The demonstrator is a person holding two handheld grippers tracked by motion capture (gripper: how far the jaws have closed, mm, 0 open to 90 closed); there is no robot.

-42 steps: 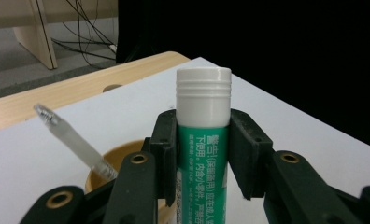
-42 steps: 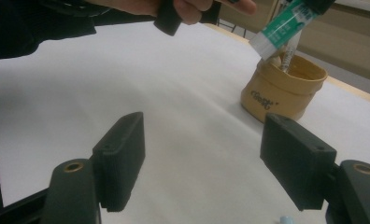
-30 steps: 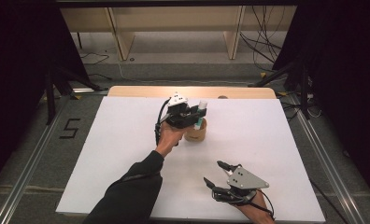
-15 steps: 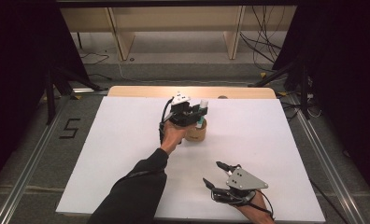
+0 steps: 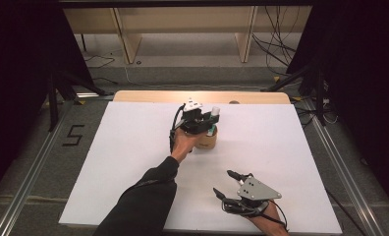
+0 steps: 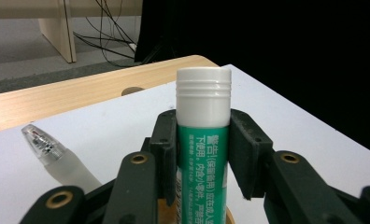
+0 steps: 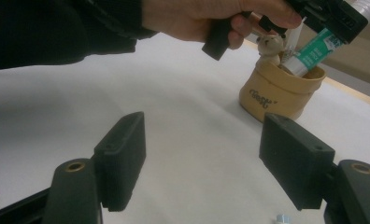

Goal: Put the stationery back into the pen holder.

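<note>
A green tube with a white cap (image 6: 203, 95) stands upright between the jaws of my left gripper (image 6: 203, 122), which is shut on it. The tube's lower end sits inside a tan cup (image 5: 206, 140) at the back middle of the white table sheet. In the high view the left gripper (image 5: 209, 123) hovers just above that cup. The right gripper view shows the cup (image 7: 276, 95) with a small bear figure (image 7: 269, 46) on its rim and the tube (image 7: 314, 51) leaning in it. My right gripper (image 7: 206, 158) is open with nothing between its pads, resting near the front edge (image 5: 223, 182).
A translucent pen-like stick (image 6: 47, 149) rises beside the tube. The white sheet (image 5: 109, 157) covers a wooden table whose bare strip (image 5: 148, 96) shows at the back. A small white object (image 7: 282, 218) lies just under the right gripper. Dark curtains flank both sides.
The left gripper with the tube has shifted slightly to the right over the cup. The right gripper has kept still.
</note>
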